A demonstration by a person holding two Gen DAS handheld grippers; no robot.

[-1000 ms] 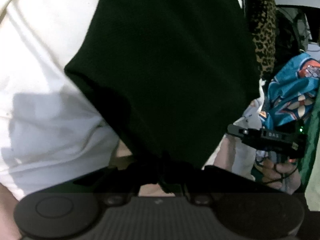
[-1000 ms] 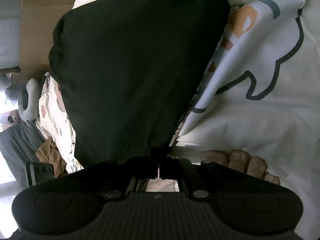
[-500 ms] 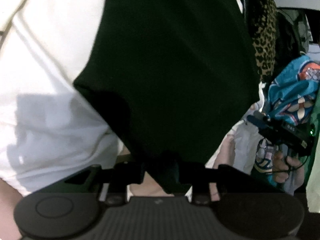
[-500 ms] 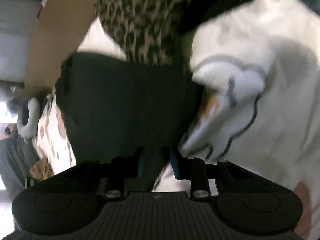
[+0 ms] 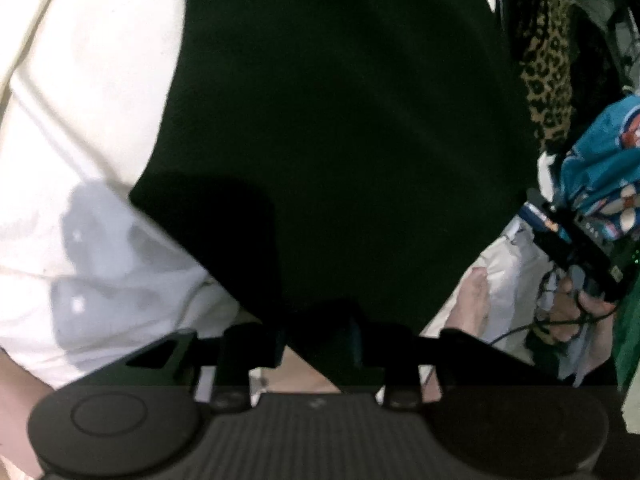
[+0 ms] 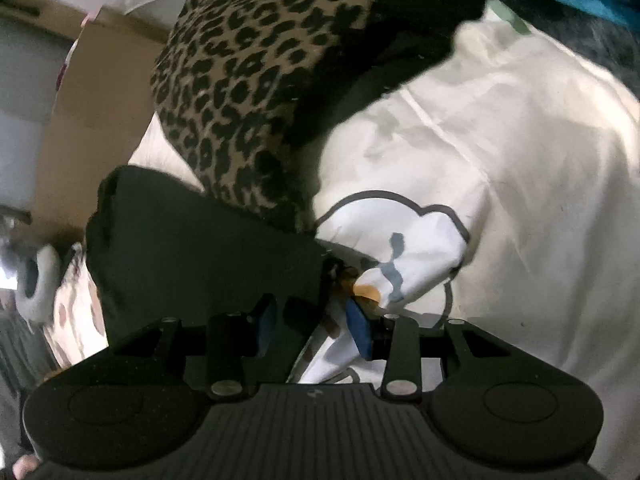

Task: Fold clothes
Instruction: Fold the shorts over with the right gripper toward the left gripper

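Two grippers are seen at the near edge of a black garment (image 5: 340, 128), which lies flat on white bedding (image 5: 80, 120). Its near end narrows to a corner that points toward the left gripper (image 5: 316, 338); the long axis runs away from that camera. Jaws of the left gripper have just been opening, with the corner between them, unpinched. Jaws of the right gripper (image 6: 310, 326) have just been opening too, and stand spread over the garment's edge. A leopard-print cloth (image 6: 256, 92) overlaps the far end. A cardboard box (image 6: 92, 120) borders one side. Clear bedding is left on the other side.
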